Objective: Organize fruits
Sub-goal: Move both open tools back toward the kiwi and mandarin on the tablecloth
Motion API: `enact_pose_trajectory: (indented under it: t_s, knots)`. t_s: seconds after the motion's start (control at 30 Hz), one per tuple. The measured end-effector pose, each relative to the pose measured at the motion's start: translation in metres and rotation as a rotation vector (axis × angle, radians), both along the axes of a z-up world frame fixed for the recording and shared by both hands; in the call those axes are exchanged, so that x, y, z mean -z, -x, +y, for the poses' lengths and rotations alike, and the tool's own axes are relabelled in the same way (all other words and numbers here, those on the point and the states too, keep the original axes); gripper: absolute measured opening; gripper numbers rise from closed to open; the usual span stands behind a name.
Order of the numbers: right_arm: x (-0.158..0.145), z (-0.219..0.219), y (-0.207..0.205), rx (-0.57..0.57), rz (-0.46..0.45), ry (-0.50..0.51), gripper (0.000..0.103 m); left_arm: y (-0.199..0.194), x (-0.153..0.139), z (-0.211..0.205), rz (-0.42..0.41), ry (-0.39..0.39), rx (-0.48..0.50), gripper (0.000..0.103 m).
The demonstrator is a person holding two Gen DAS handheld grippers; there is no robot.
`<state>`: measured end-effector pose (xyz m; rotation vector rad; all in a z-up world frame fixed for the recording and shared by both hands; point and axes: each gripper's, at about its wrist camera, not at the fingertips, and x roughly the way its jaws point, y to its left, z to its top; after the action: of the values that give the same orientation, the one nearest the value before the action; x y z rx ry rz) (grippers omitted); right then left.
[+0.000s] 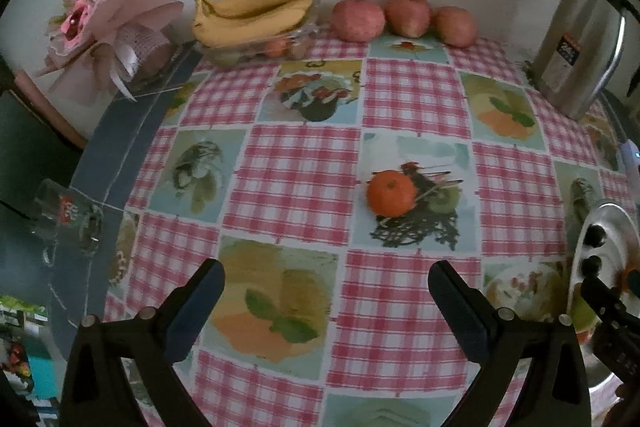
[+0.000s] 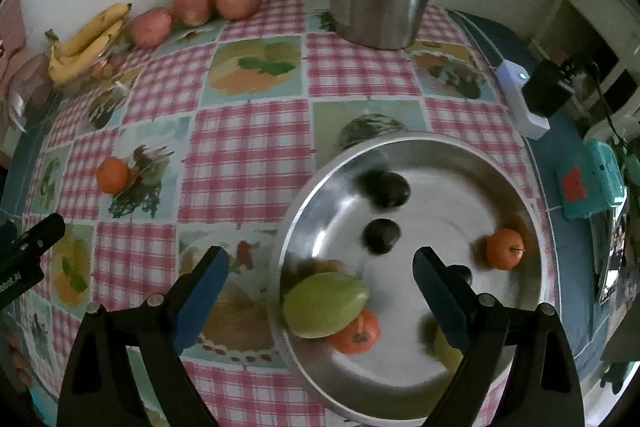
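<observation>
Both claws hang over the checked tablecloth [image 1: 304,179], pointing steeply down, and neither pinches anything.

The left gripper [image 1: 326,287] has its jaws spread wide with only bare cloth between them. Ahead of it and a little toward its right finger sits a lone mandarin [image 1: 390,193], well apart from the fingertips. Far beyond, against the wall, lie a bunch of bananas [image 1: 256,13] resting on a clear plastic tray [image 1: 256,47], and to the right of that three apples [image 1: 404,17] in a row. A wrapped bouquet [image 1: 100,23] stands far off to the claw's left, and a steel thermos jug [image 1: 580,47] far off to its right.

The right gripper [image 2: 320,267] is also spread wide, its jaws empty. It hovers over the near left part of a steel bowl [image 2: 532,211]: its left finger is outside the rim over the cloth, its right finger over the bowl's inside. Between the fingers, low in the bowl, lies a green mango-like fruit [image 2: 326,303] on top of another mandarin [image 2: 358,337]. Just ahead of the claw are two dark round fruits [image 2: 382,213], blurred, and beyond the right finger a third mandarin [image 2: 505,249]. A white power strip [image 2: 520,99] lies past the bowl to the right.
</observation>
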<state>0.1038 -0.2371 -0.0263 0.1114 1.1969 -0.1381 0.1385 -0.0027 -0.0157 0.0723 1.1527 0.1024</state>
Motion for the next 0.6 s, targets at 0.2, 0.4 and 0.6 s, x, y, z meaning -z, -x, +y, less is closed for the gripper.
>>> enact_pose_trajectory:
  t_s: [0.2, 0.4, 0.6]
  knots:
    - [-0.001, 0.021, -0.003, -0.036, -0.004, -0.020, 0.094, 0.000, 0.001, 0.019, 0.010, 0.019, -0.037, 0.103]
    - [-0.004, 0.047, -0.006, -0.094, -0.008, -0.061, 0.094, 0.000, 0.005, 0.029, 0.035, 0.057, -0.060, 0.103]
    - [0.003, 0.072, -0.006, -0.153, 0.009, -0.073, 0.094, 0.002, 0.022, 0.023, 0.091, 0.081, -0.058, 0.103]
